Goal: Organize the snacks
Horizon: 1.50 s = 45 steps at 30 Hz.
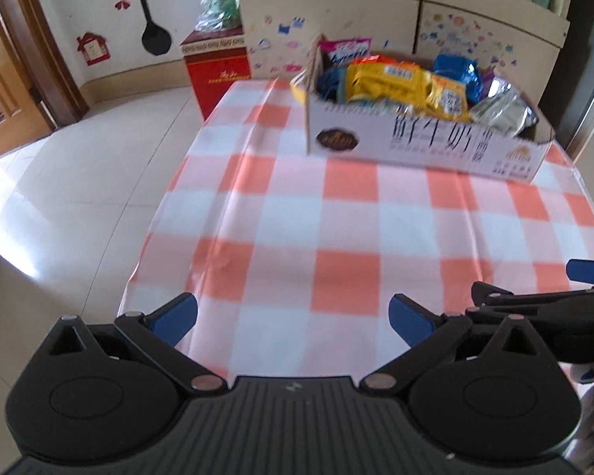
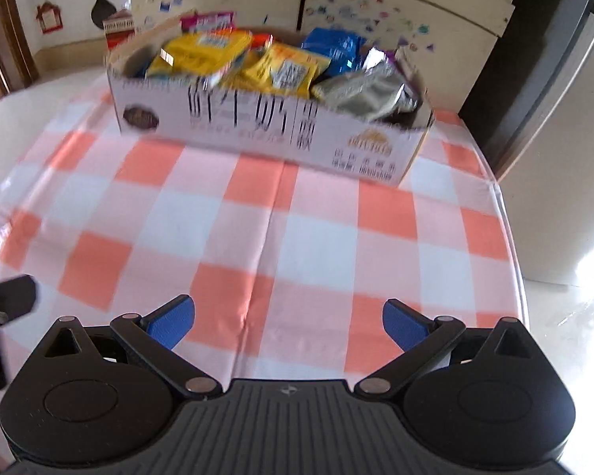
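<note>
A white cardboard box (image 1: pixel 415 142) with black printed characters stands at the far side of the checked table; it also shows in the right wrist view (image 2: pixel 257 126). It holds several snack packets: yellow ones (image 1: pixel 392 79) (image 2: pixel 281 67), a blue one (image 1: pixel 455 69) (image 2: pixel 332 47), a silver one (image 1: pixel 503 109) (image 2: pixel 372 93) and a pink one (image 1: pixel 344 49). My left gripper (image 1: pixel 293 318) is open and empty over the near table edge. My right gripper (image 2: pixel 289 318) is open and empty, well short of the box. The right gripper's fingers (image 1: pixel 534 301) show at the left view's right edge.
The table wears an orange-and-white checked cloth (image 1: pixel 336 229) (image 2: pixel 257 229). A red box (image 1: pixel 217 67) stands on the tiled floor at the far left. A cream cabinet (image 1: pixel 336 19) with stickers stands behind the table. A grey appliance (image 2: pixel 554 118) stands to the right.
</note>
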Motion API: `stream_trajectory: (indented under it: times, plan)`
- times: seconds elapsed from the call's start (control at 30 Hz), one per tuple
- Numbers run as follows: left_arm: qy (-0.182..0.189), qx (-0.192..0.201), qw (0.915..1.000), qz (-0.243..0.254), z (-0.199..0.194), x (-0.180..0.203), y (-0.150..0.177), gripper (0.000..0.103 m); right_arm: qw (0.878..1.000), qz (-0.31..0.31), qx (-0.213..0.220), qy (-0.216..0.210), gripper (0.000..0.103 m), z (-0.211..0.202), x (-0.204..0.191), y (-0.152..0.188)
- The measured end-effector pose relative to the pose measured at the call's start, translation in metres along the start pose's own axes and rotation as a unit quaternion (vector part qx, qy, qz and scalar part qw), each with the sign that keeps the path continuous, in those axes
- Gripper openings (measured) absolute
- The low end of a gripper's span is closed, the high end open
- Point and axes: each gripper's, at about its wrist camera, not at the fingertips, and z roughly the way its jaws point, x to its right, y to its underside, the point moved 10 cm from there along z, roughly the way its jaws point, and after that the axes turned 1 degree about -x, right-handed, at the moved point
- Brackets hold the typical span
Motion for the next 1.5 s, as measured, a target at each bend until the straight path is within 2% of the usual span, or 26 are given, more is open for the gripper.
stream_trajectory:
  times: [0.23, 0.4, 0.57, 0.67, 0.8, 1.23, 1.5]
  plan:
    - [0.006, -0.008, 0.9999, -0.002, 0.000, -0.009, 0.026, 0.102, 1.000, -0.016, 0.026, -0.005, 0.103, 0.012, -0.012, 0.020]
    - [0.015, -0.009, 0.9998, -0.010, -0.003, -0.012, 0.037, 0.102, 0.996, 0.024, 0.076, -0.034, 0.103, 0.015, -0.009, 0.020]
    - [0.017, -0.013, 0.9997, -0.009, -0.002, -0.014, 0.040, 0.102, 0.991, 0.025, 0.127, -0.023, 0.103, 0.020, -0.005, 0.013]
    - [0.016, -0.014, 0.9997, -0.010, -0.001, -0.014, 0.040, 0.102, 0.989, 0.025, 0.146, -0.025, 0.103, 0.022, -0.004, 0.009]
    - [0.014, -0.016, 0.9998, -0.007, 0.000, -0.013, 0.040, 0.102, 0.981, 0.018, 0.191, -0.032, 0.103, 0.024, -0.009, 0.006]
    - [0.011, -0.020, 0.9997, -0.004, 0.003, -0.010, 0.040, 0.102, 0.980, 0.018, 0.195, -0.034, 0.103, 0.023, -0.009, 0.006]
    - [0.005, -0.041, 0.9990, -0.015, 0.019, -0.015, 0.044, 0.102, 0.980, 0.019, 0.195, -0.034, 0.103, 0.023, -0.010, 0.006]
